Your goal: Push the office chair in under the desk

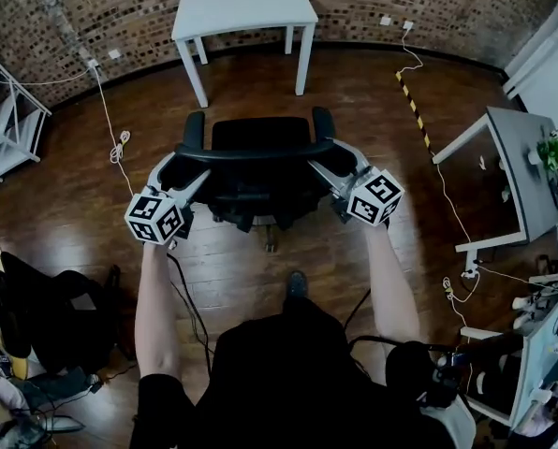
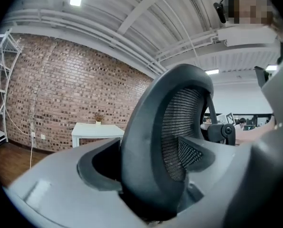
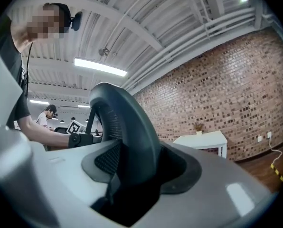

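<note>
A black office chair (image 1: 260, 181) stands on the wooden floor right in front of me, facing the white desk (image 1: 244, 6) against the brick wall, with a stretch of floor between them. My left gripper (image 1: 187, 178) clasps the left end of the backrest's top rim (image 1: 256, 150), and my right gripper (image 1: 328, 171) clasps its right end. In the left gripper view the curved mesh backrest (image 2: 151, 141) fills the gap between the jaws, and the desk (image 2: 96, 129) shows behind. The right gripper view has the same rim (image 3: 132, 127) wedged between its jaws, with the desk (image 3: 201, 139) at the right.
A grey desk (image 1: 518, 166) with a plant stands at the right. White cables (image 1: 120, 148) trail over the floor at the left and right, and a yellow-black tape strip (image 1: 413, 110) lies right of the chair. A white shelf (image 1: 3, 120) is at the far left.
</note>
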{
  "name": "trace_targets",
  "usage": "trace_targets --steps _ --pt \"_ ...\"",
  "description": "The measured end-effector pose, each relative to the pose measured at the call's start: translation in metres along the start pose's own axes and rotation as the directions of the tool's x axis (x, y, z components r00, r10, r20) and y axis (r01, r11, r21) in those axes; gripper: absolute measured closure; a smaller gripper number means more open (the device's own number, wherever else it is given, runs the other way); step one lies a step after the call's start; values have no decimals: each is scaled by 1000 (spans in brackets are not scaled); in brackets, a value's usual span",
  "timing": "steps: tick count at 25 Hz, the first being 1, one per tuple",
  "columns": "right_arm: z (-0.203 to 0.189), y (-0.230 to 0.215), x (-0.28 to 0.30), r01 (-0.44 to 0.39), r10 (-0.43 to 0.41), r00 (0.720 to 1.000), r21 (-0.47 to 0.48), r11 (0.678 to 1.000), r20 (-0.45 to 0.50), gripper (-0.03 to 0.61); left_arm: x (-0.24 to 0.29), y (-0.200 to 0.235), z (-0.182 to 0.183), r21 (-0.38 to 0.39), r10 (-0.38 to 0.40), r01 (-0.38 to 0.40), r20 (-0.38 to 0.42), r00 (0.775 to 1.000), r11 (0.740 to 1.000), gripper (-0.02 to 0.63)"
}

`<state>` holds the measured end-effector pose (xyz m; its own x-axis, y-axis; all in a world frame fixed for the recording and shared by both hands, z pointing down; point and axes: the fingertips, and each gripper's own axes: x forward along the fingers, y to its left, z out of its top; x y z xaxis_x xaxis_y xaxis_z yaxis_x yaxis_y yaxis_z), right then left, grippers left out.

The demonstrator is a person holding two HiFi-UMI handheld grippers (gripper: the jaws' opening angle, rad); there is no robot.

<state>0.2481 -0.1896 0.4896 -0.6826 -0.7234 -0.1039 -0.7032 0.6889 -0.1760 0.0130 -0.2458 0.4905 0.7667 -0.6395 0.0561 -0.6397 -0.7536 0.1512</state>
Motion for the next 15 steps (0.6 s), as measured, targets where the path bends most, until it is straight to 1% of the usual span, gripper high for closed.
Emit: trace_targets --steps 3,6,9,15 --pt "8 -45 24 -35 35 999 -3 999 -14 356 40 23 6 -2 38 -38 17 999 999 143" --pt "19 -84 34 -56 56 998 4 998 -18 356 74 29 13 0 72 -72 19 997 997 143" --pt "18 -113 44 -77 77 997 13 997 -28 356 96 35 13 -4 97 -97 13 995 995 143" --pt "15 -158 77 -92 92 995 14 996 -33 354 129 66 19 1 128 -128 19 992 992 143"
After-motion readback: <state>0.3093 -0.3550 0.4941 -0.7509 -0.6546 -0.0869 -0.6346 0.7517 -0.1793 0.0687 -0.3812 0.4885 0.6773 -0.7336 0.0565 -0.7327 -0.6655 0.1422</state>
